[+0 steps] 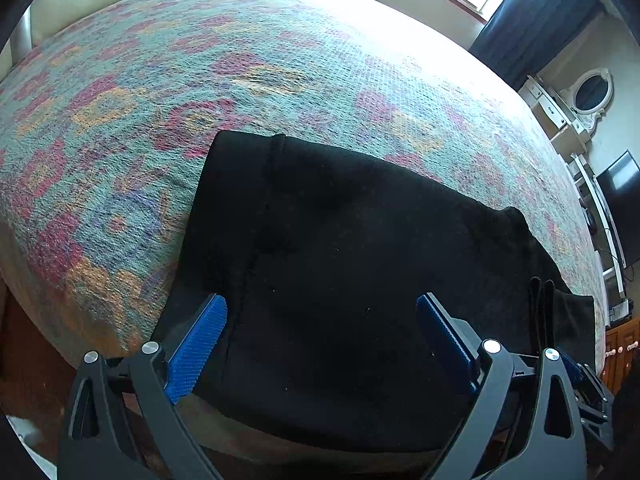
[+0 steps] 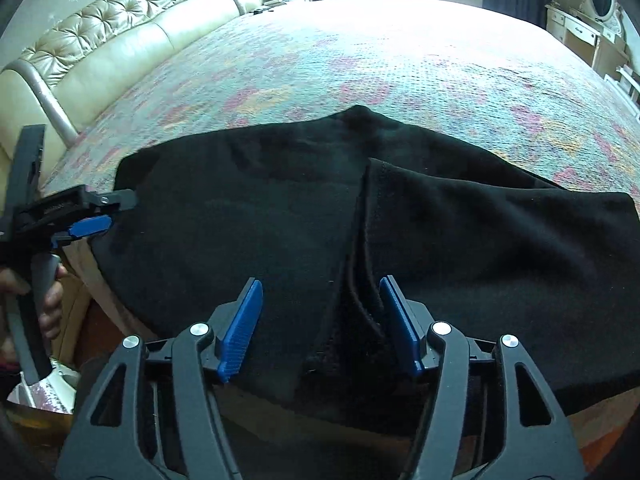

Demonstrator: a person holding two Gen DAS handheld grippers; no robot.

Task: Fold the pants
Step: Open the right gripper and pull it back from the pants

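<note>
The pants (image 2: 280,208) lie on the bed (image 2: 400,60) at its near edge, headboard (image 2: 120,28) far left.

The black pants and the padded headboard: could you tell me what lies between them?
Only the floral bedspread lies between the black pants and the headboard, as the right wrist view shows.

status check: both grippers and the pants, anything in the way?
Left gripper open, right gripper open, neither holding cloth. Black pants lying on the bedspread at the near edge, one layer lapped over. Nothing in the way.
</note>
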